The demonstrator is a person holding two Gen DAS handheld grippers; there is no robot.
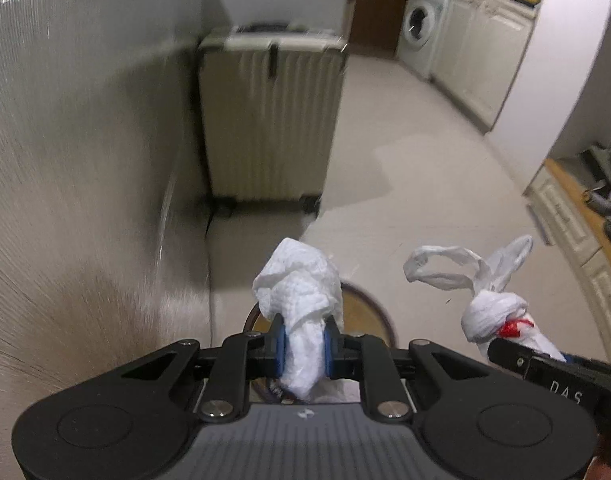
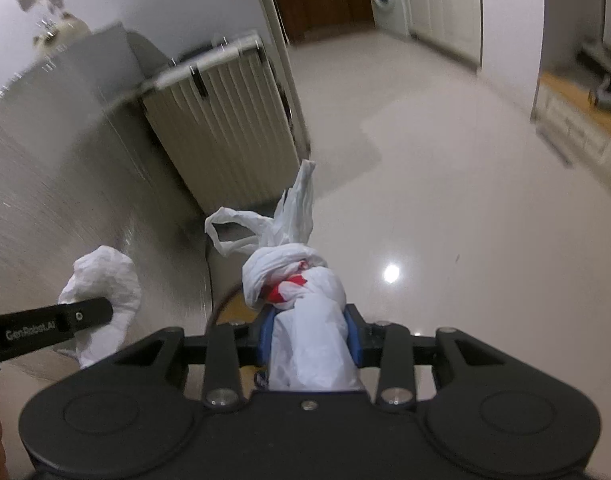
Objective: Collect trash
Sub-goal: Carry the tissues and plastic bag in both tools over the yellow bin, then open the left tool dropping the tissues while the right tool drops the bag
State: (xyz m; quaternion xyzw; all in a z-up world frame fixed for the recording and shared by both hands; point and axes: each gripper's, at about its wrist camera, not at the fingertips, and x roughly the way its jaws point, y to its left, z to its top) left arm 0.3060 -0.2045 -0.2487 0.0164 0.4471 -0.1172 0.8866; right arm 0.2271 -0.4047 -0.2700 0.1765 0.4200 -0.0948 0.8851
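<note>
Carriage stage, by my reading: both pieces of trash are already in hand and I am bringing them toward a drop-off. The room sets the largest frame: pale floor (image 2: 445,208), a ribbed beige suitcase (image 1: 265,120) standing against the wall, a washing machine (image 1: 419,28) far off in the kitchen. Directly below my left tongs (image 1: 304,350) I see part of a round brown-rimmed opening (image 1: 369,308); I take it for a bin, though most of it is hidden behind the tongs and I cannot confirm that.

The tied white plastic bag (image 2: 305,320), with red showing at its knot, sits in my right tongs (image 2: 310,338). They are nearly closed, blue pads pressed on the bag just below the knot, its loose handles standing free above. The crumpled paper towel (image 1: 301,304) sits in my left tongs, likewise nearly closed, pads pinching its lower part. Both items are clear of the floor and apart from each other.

Next move, in my judgement: centre each load over that round opening, then spread the pads. Light paper may cling to a pad, so I would open fully.
</note>
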